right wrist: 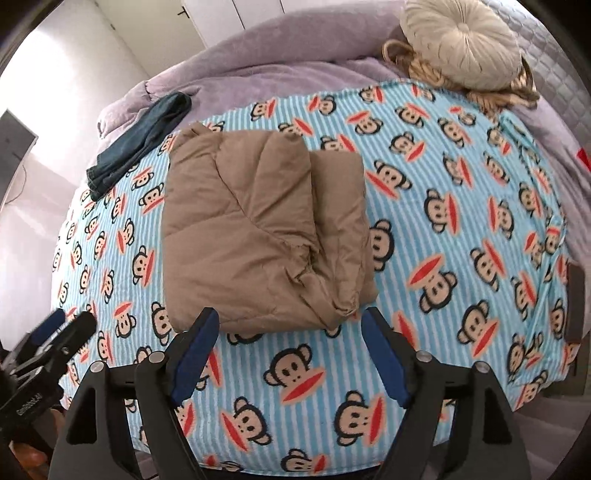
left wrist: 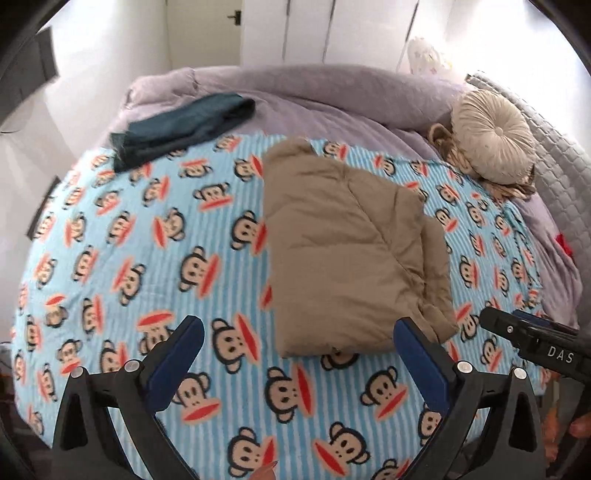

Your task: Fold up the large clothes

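Observation:
A tan puffy garment [left wrist: 347,243] lies folded into a thick block on the monkey-print blanket [left wrist: 147,240]; it also shows in the right wrist view [right wrist: 258,229]. My left gripper [left wrist: 299,328] is open and empty, held above the blanket just in front of the garment's near edge. My right gripper [right wrist: 290,317] is open and empty, jaws wide, just short of the garment's near edge. The right gripper shows at the right of the left wrist view [left wrist: 532,336], and the left gripper at the left of the right wrist view [right wrist: 62,332].
A dark teal folded garment [left wrist: 184,125] lies at the blanket's far left, also in the right wrist view [right wrist: 140,144]. A round beige cushion [left wrist: 491,136] sits on a woven item at the far right. A purple quilt [left wrist: 314,88] lies behind. White wardrobe doors [left wrist: 314,29] stand beyond.

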Available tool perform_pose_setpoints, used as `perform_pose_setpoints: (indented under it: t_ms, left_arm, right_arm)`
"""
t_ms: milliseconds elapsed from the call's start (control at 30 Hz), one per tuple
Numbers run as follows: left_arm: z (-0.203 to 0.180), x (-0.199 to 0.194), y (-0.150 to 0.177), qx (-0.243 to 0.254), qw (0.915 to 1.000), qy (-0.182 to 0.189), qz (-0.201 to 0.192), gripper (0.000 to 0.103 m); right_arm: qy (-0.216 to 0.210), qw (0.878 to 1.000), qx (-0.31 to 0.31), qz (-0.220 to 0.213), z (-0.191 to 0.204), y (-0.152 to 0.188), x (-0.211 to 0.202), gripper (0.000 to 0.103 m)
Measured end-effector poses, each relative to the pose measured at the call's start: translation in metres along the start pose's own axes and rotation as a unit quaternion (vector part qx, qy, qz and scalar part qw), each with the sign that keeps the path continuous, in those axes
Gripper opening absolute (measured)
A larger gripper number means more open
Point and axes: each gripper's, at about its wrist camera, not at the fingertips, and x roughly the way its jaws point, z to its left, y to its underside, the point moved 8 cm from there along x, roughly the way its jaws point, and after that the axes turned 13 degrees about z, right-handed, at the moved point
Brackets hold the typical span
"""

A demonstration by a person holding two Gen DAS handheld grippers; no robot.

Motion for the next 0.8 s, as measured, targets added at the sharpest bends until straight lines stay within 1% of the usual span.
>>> perform_pose_setpoints:
  t_ms: [67, 100, 133, 167, 233, 333, 567, 700, 800]
  left_arm:
    - [-0.002, -0.007, 0.002, -0.014, 0.9999, 0.002, 0.000, 0.103]
    - [-0.004, -0.009, 0.003, -0.018, 0.9998, 0.002, 0.001, 0.103]
    - [-0.006, -0.012, 0.004, -0.019, 0.9998, -0.002, 0.001, 0.103]
    - [-0.007, -0.014, 0.006, -0.019, 0.9998, -0.009, -0.001, 0.103]
    - [-0.012, -0.022, 0.009, -0.013, 0.9995, -0.026, -0.014, 0.103]
    - [-0.017, -0.033, 0.011, -0.012, 0.9986, -0.044, -0.028, 0.103]
    - [-0.019, -0.045, 0.017, -0.034, 0.9977, -0.049, -0.030, 0.103]
    - [-0.020, -0.049, 0.020, -0.037, 0.9965, -0.067, -0.035, 0.103]
    - [-0.023, -0.050, 0.021, -0.042, 0.9966, -0.062, -0.035, 0.103]
  right_arm:
    - [0.003, 1.000, -0.010, -0.002, -0.002, -0.001, -0.007, 0.083]
    - [0.002, 1.000, -0.014, -0.007, -0.004, -0.001, -0.012, 0.086]
    - [0.004, 1.000, -0.017, -0.013, -0.005, -0.003, -0.017, 0.097]
    - [0.008, 0.999, -0.019, -0.025, -0.007, -0.003, -0.022, 0.103]
    - [0.009, 0.999, -0.023, -0.048, -0.008, -0.002, -0.033, 0.103]
    - [0.017, 0.997, -0.026, -0.065, -0.010, -0.003, -0.045, 0.103]
    - [0.021, 0.995, -0.031, -0.087, -0.007, -0.001, -0.064, 0.103]
    - [0.032, 0.994, -0.033, -0.102, -0.008, 0.002, -0.071, 0.103]
    - [0.040, 0.992, -0.040, -0.109, -0.007, 0.002, -0.073, 0.103]
